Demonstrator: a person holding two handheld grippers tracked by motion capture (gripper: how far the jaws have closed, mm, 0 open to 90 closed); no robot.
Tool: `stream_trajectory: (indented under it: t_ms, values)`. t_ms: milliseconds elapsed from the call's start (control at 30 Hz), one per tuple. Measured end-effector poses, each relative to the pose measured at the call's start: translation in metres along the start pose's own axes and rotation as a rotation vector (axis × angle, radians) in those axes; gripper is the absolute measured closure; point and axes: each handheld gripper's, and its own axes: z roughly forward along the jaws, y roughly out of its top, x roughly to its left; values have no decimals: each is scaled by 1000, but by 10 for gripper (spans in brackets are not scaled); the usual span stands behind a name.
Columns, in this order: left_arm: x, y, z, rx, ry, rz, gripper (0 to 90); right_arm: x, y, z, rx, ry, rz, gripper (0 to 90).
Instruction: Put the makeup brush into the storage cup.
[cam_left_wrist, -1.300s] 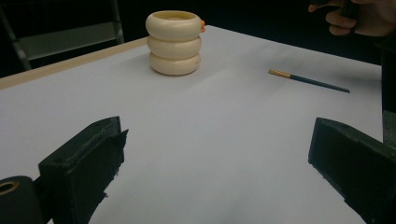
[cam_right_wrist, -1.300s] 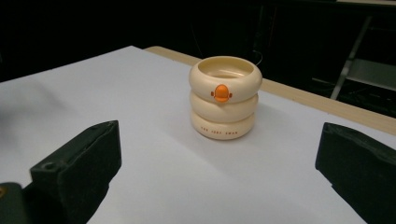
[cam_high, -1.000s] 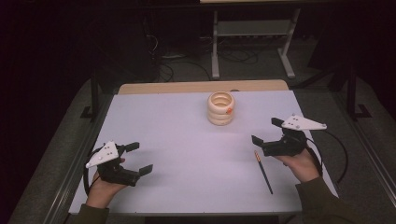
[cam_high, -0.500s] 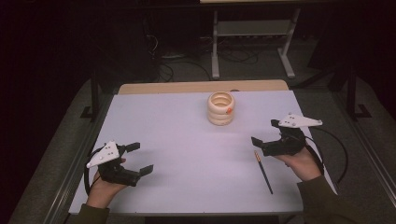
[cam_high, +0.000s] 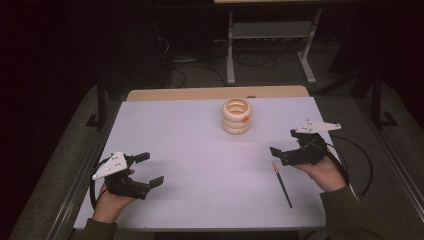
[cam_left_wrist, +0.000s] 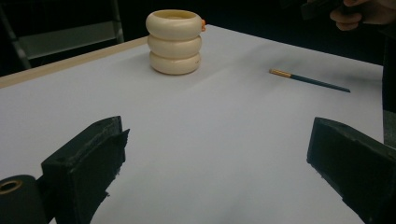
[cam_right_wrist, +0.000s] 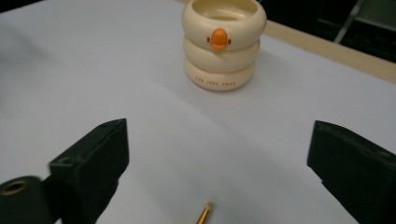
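A cream ribbed holder (cam_high: 236, 116) made of three stacked rings, with an orange mark on its side, stands upright at the far middle of the white table (cam_high: 190, 130). A dark pencil (cam_high: 281, 184) with a gold end lies flat near the front right. My right gripper (cam_high: 283, 142) hovers just beyond the pencil's gold end; it is open, its jaws have just been closing a little, and nothing is between them. In the right gripper view the holder (cam_right_wrist: 223, 42) is ahead and the pencil tip (cam_right_wrist: 204, 213) lies low between the jaws. My left gripper (cam_high: 152, 169) rests open and empty at the front left.
A wooden strip (cam_high: 215, 93) borders the table's far edge. Behind it, a metal stand (cam_high: 270, 35) and cables sit on the dark floor. In the left gripper view, the holder (cam_left_wrist: 174, 42), the pencil (cam_left_wrist: 308, 80) and the other hand (cam_left_wrist: 359, 11) lie ahead across bare white surface.
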Motion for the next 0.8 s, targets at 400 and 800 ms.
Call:
stream_trajectory:
  t_ms: [400, 800]
  values:
    - [-1, 0, 1, 1, -2, -8, 37, 1, 1, 0, 80, 2, 6, 58]
    - [-1, 0, 1, 0, -2, -6, 37, -1, 1, -2, 102, -5, 19, 59]
